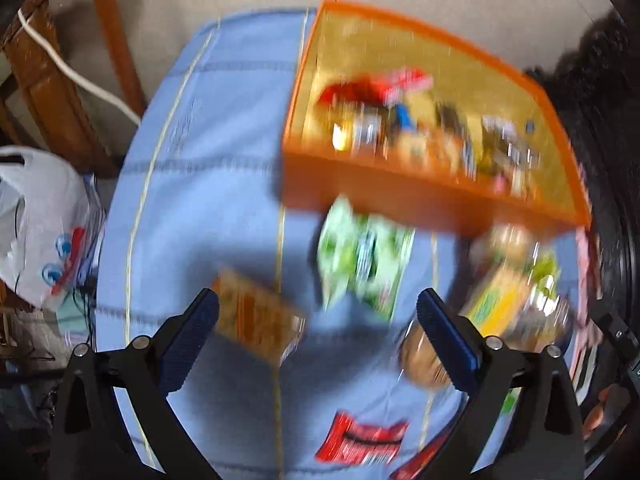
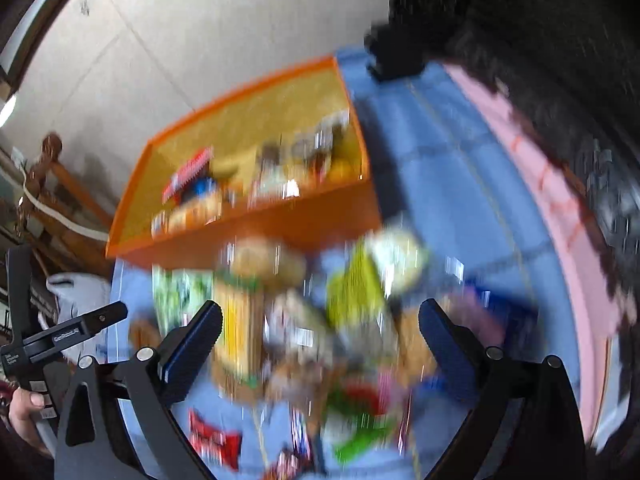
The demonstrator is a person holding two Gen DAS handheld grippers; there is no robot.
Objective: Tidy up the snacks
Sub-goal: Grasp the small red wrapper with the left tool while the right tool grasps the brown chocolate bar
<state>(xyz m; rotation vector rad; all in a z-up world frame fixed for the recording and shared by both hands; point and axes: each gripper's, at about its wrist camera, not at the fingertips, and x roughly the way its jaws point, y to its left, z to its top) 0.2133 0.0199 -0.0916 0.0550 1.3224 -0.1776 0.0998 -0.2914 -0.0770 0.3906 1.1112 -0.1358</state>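
Both views are motion-blurred. An orange box (image 1: 384, 196) with several snacks inside stands on a blue cloth (image 1: 224, 168); it also shows in the right wrist view (image 2: 280, 236). My left gripper (image 1: 318, 320) is open and empty above loose snacks: a green packet (image 1: 364, 264), an orange-brown packet (image 1: 256, 316), a red packet (image 1: 362, 438) and a yellow packet (image 1: 500, 304). My right gripper (image 2: 320, 326) is open and empty above a pile of snacks (image 2: 304, 332) in front of the box. The left gripper's handle (image 2: 60, 336) shows at the left of the right wrist view.
A white plastic bag (image 1: 40, 224) lies left of the cloth, beside a wooden chair (image 1: 52, 80) with a white cable. A pink cloth edge (image 2: 560, 208) and a dark fuzzy mass (image 2: 540, 60) border the right side.
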